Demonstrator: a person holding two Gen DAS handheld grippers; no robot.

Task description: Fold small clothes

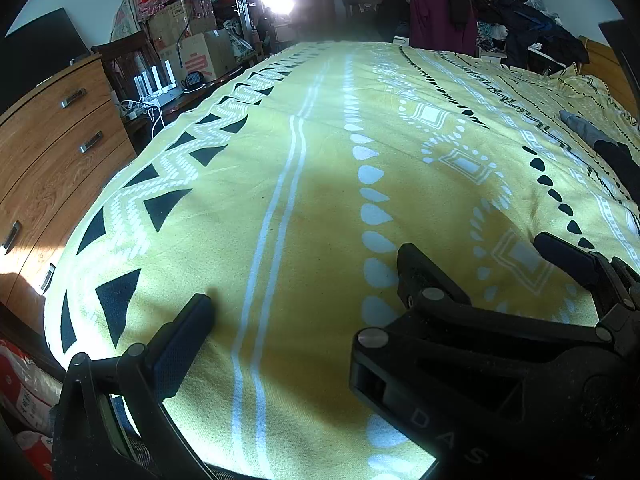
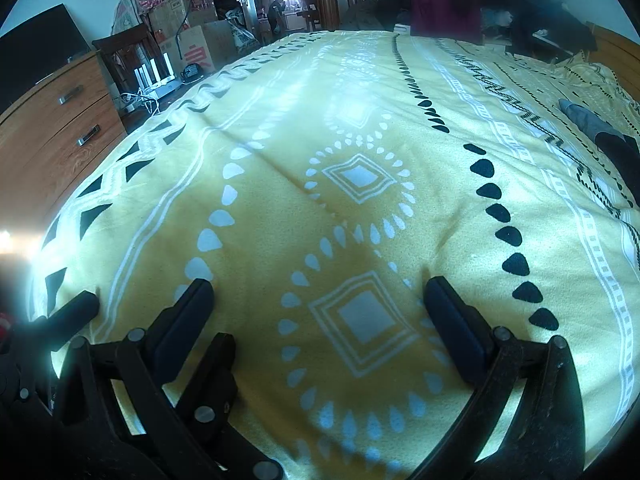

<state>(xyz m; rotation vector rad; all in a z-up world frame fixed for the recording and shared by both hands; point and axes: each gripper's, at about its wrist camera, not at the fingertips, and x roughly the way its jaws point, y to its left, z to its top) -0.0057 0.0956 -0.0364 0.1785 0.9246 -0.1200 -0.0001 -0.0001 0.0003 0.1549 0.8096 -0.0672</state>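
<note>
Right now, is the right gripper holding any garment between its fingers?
No: the right gripper is open over the bare yellow patterned bedspread; the grey and black clothes lie far off.

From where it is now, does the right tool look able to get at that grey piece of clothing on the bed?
Probably yes. The right tool is open and empty, and the grey garment lies far off to its right, with only bare yellow blanket between them. It would need a long reach.
</note>
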